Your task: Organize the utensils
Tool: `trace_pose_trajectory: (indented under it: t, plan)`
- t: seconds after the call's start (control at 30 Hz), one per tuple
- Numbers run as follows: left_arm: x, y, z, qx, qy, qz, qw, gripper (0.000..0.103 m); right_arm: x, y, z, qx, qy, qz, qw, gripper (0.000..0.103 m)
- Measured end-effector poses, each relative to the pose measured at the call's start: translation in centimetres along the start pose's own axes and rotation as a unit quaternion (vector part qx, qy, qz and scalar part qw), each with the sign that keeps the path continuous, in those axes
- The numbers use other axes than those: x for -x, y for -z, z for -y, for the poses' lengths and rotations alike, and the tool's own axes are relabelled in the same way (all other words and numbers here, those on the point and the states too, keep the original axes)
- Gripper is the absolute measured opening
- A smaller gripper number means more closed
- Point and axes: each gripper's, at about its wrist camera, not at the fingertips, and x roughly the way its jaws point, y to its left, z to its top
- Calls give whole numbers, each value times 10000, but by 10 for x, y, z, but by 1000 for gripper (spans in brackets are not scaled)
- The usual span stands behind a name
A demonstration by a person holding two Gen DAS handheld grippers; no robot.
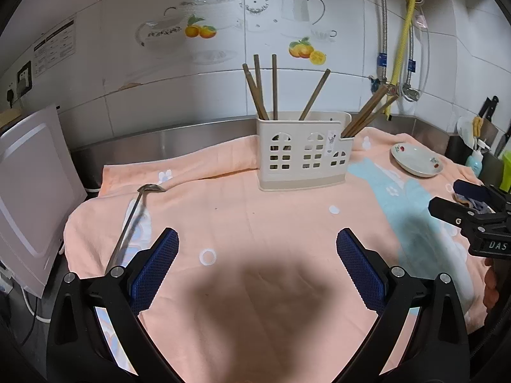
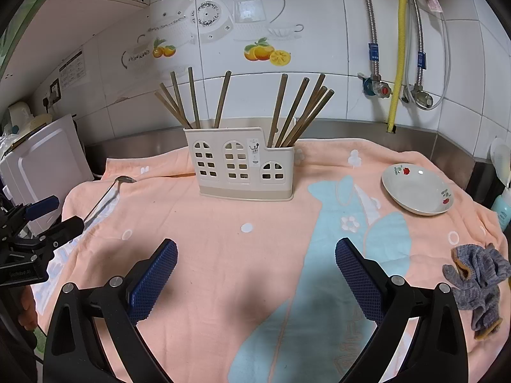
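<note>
Peach towelling, printed with a pale blue figure, was found spread over the whole worktop [image 2: 223,255], and everything else was noted resting on it. A cream utensil holder [image 2: 242,162] was recorded standing upright toward the rear, with chopsticks [image 2: 297,111] already sorted into 2 of its compartments: 1 cluster at the left, another at the lower right-hand bay. A shallow flowered dish [image 2: 416,191] was observed well apart to the right, with nothing in it.

1 utensil was noted outside the holder: a metal ladle [image 1: 134,220], lying flat near the left edge of the cloth, bowl end pointing away. It was judged to be the remaining item.

The left gripper [image 1: 257,255] was seen with its blue pads spread wide and nothing between them, just beside the ladle handle. The right gripper [image 2: 255,265] was likewise found spread and unladen, over the middle of the cloth.

The step in hand was judged to be the approach to the ladle. A shift leftward and a closing across the thin handle would be called for, then a lift into the holder.

A crumpled grey glove [image 2: 476,281] was shown plainly by the right wrist view alone; in the left wrist view it was largely hidden behind the other gripper.
</note>
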Motion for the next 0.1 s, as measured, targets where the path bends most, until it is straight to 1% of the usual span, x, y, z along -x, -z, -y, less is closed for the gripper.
trace_pose_trajectory:
  t: [0.1]
  plan:
    - [-1,0,0,8,11,-26,10000,98,-1,0,0,-1,3,-10,10000,96]
